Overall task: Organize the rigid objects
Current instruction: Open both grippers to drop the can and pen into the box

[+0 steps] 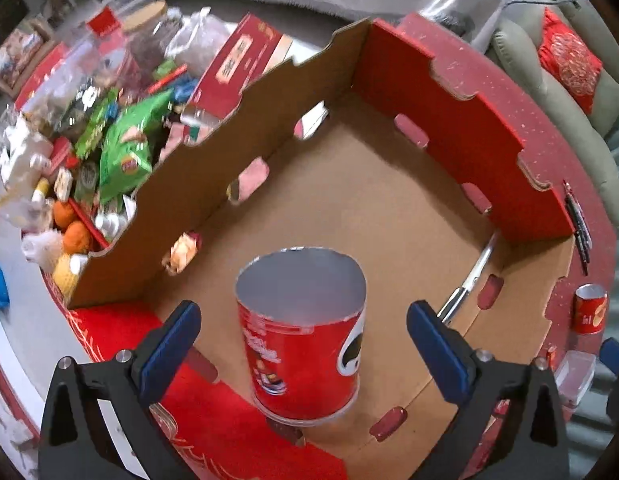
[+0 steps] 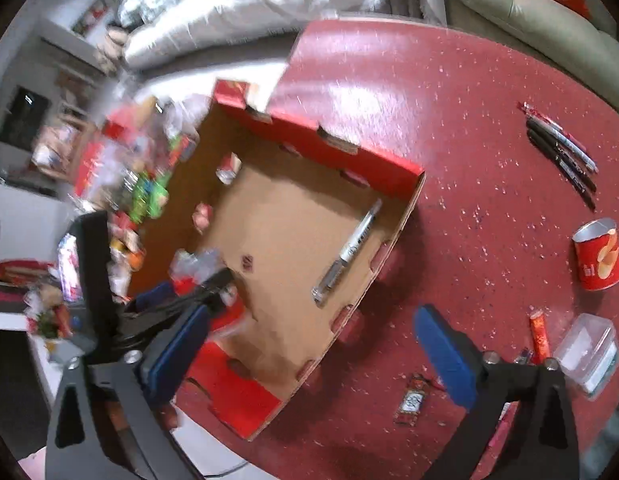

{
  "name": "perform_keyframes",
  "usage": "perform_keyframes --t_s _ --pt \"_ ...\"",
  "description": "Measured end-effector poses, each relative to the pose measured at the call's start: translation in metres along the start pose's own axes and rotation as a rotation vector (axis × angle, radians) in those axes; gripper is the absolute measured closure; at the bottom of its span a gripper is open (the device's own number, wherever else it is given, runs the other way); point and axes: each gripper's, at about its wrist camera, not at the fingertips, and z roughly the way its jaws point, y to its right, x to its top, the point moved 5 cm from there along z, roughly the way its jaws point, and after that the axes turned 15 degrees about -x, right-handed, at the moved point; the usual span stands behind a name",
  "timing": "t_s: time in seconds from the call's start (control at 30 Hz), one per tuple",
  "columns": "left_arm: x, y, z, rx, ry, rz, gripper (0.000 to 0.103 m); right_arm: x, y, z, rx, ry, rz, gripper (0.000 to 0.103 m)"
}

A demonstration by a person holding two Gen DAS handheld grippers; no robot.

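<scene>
A red chip can (image 1: 301,340) with an open silver top stands a little tilted on the floor of the cardboard box (image 1: 469,140), near its front edge. My left gripper (image 1: 303,308) is open around the can, and both blue pads stand clear of its sides. My right gripper (image 2: 312,312) is open over the box's (image 2: 329,148) near right corner with nothing between its fingers. A grey marker pen (image 2: 349,248) lies inside the box along the right wall, also visible as the marker pen (image 1: 469,280) in the left wrist view. The left gripper shows only as a blur in the right wrist view.
A second red can (image 2: 599,256) stands on the red speckled table (image 2: 449,120) right of the box. Several pens (image 2: 561,148), a clear plastic container (image 2: 589,352), a red stick (image 2: 539,336) and a small packet (image 2: 411,400) lie nearby. Snack bags (image 1: 125,152) crowd the box's left.
</scene>
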Motion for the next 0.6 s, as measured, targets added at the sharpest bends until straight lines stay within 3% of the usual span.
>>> perform_keyframes --t_s 0.17,0.6 --pt "0.004 0.007 -0.003 -0.016 0.025 0.036 0.000 -0.003 0.013 -0.016 -0.016 0.049 0.009 0.001" --pt "-0.012 0.038 -0.035 0.013 0.036 0.109 0.000 -0.041 0.070 -0.035 -0.040 0.006 0.132 0.001"
